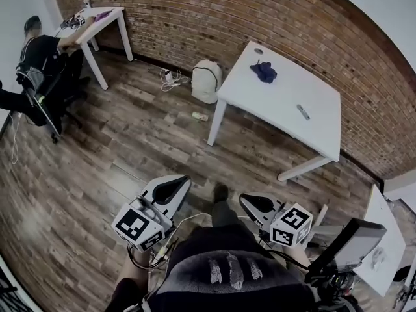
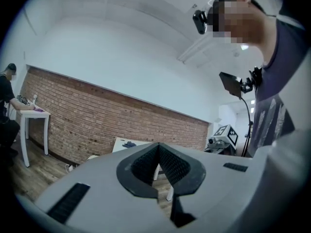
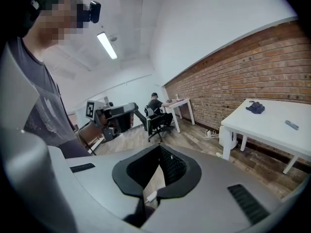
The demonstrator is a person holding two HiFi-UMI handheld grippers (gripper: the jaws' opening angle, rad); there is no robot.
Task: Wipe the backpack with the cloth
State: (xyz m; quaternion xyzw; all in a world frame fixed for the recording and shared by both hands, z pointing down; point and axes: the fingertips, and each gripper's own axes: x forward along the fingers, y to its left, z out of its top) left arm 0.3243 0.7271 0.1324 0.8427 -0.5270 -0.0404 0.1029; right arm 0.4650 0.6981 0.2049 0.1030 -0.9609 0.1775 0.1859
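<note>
The white backpack [image 1: 206, 80] stands on the wooden floor against the brick wall, by the left end of a white table [image 1: 286, 103]; it also shows in the right gripper view [image 3: 225, 137]. A dark blue cloth [image 1: 263, 71] lies bunched on the table's far left corner [image 3: 255, 107]. Both grippers are held low near my body, well short of the table. My left gripper [image 1: 178, 181] has its jaws closed with nothing between them [image 2: 158, 147]. My right gripper [image 1: 247, 200] is likewise shut and empty [image 3: 159, 148].
A small grey object [image 1: 303, 112] lies on the table. Cables and a power strip [image 1: 170, 78] and a small item [image 1: 200, 116] are on the floor near the backpack. A person sits at a second white desk [image 1: 97, 18] at far left. A monitor rig [image 1: 351, 242] stands at lower right.
</note>
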